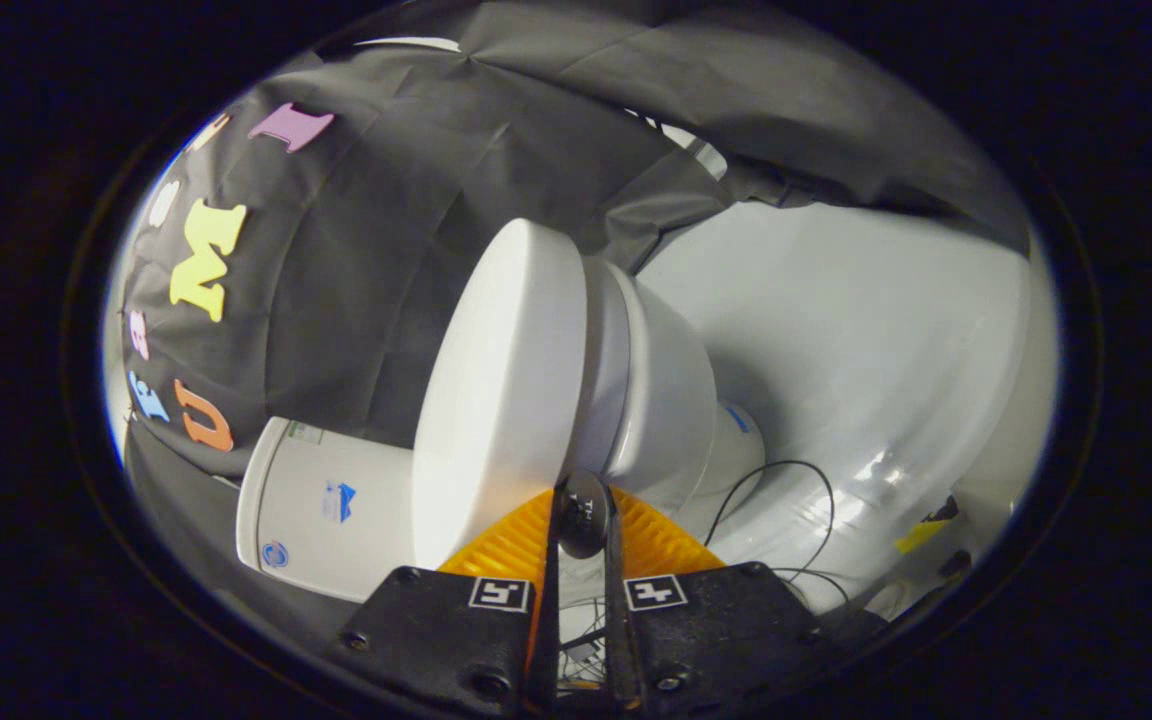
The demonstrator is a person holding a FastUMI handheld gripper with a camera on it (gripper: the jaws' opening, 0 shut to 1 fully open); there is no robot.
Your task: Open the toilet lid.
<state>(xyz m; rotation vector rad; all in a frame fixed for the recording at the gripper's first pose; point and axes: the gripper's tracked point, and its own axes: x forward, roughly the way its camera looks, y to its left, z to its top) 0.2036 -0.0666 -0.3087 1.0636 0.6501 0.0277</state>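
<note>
1. Gripper view, background: black cloth is draping the booth behind a pale floor (pixel 866 330); a thin cable (pixel 796 500) is trailing across it.
2. The toilet (pixel 666 400) is appearing rolled sideways in your camera, tank (pixel 326 500) toward the cloth.
3. The toilet lid (pixel 501 390) is lying just ahead of your gripper (pixel 584 515), its long axis running away from the fingers, its rim edge nearest them.
4. Your fingers are sitting nearly closed at that rim; whether both are pressing on it, you cannot tell.
5. The lid is appearing slightly parted from the seat; lifting is likely next.

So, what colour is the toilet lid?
White, plain with no pattern. The gripper view shows the toilet lid best, just ahead of the claw, whose fingers are nearly together.
</note>
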